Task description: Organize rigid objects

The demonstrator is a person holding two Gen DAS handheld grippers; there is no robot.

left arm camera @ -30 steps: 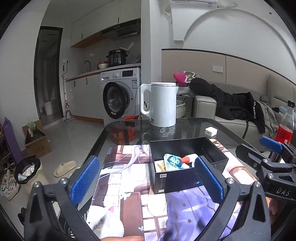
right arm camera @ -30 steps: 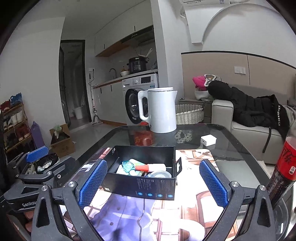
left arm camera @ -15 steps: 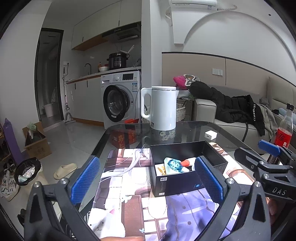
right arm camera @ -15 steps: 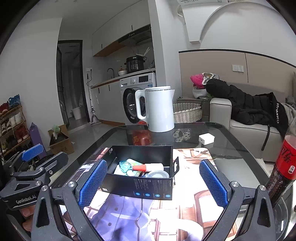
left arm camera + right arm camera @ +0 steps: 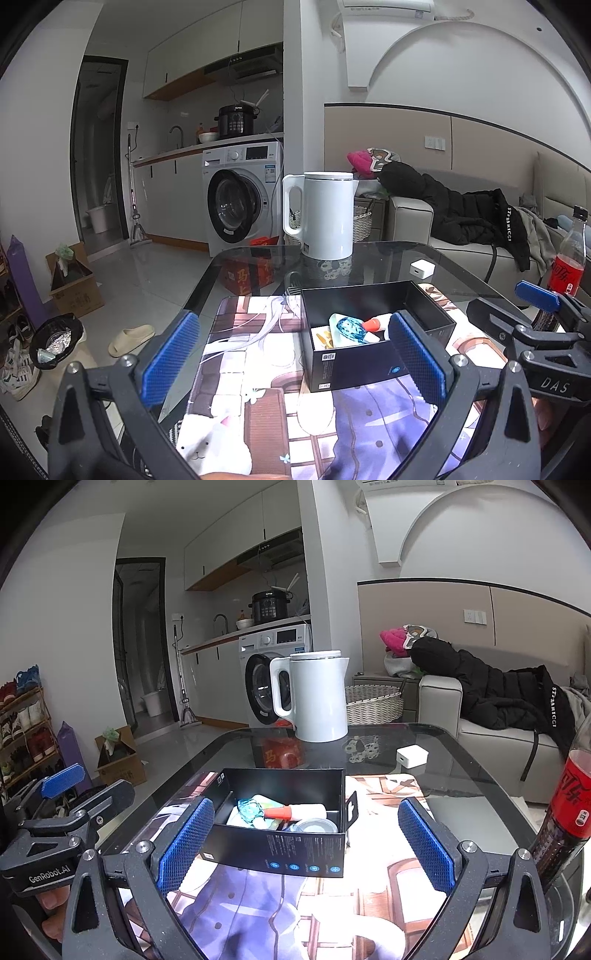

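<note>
While both grippers gape, black box (image 5: pixel 280 853) sits filled — untouched.

In the left wrist view, the left gripper's right pad (image 5: pixel 415 360) covers the near right corner of the black box (image 5: pixel 354 363), hiding part of the white tube (image 5: pixel 380 325) inside. The small print on the box front is too small to read. In the right wrist view, the cola bottle (image 5: pixel 565 808) is cut off by the right edge of the frame, its cap out of sight. The box wall hides the lower part of the round lid (image 5: pixel 317 825). The bench (image 5: pixel 461 775) runs off the bottom edge.
</note>
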